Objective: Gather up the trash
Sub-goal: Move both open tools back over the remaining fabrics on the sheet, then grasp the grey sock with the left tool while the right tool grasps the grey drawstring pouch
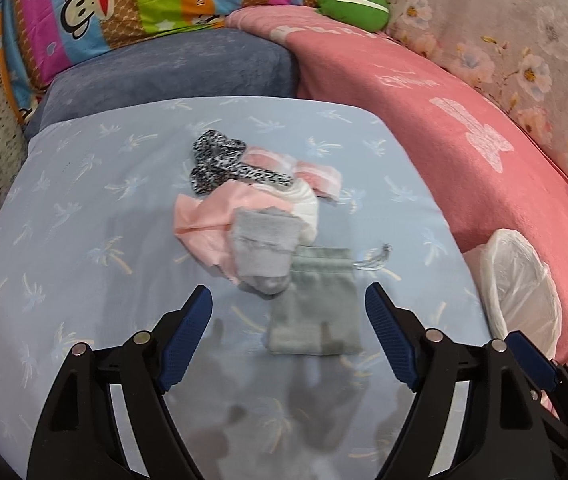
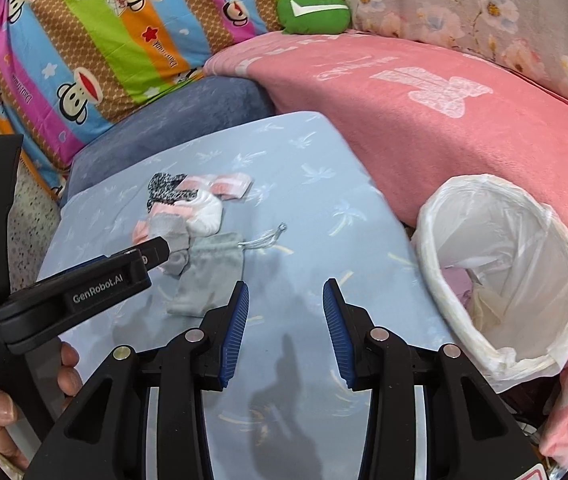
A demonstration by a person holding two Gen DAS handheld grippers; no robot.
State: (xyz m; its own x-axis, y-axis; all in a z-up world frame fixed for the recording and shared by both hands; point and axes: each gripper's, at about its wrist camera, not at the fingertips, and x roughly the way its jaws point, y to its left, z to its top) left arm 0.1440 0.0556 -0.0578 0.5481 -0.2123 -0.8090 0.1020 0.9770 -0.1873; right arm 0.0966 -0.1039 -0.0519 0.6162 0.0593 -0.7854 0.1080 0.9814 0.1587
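Note:
A small pile lies on the light-blue cushion [image 1: 84,200]: a leopard-print strip [image 1: 212,160], pink-and-white socks [image 1: 315,180], a pink wrapper [image 1: 204,220], a grey sock [image 1: 264,248] and a grey drawstring pouch [image 1: 311,308]. My left gripper [image 1: 289,300] hangs open just above the near end of the pile, with the pouch showing between its fingers and untouched. In the right wrist view the pouch [image 2: 208,276] lies left of my right gripper [image 2: 287,288], which is open over bare cushion with nothing between its fingers. A bin lined with a white bag [image 2: 503,280] stands to its right.
A pink blanket [image 2: 443,128] borders the cushion on the right, behind the bin [image 1: 519,280]. A grey-blue pillow [image 1: 172,68], a striped cartoon pillow [image 2: 84,40] and a green plush [image 1: 353,2] lie at the back. A hand [image 2: 68,368] holds the left gripper's handle.

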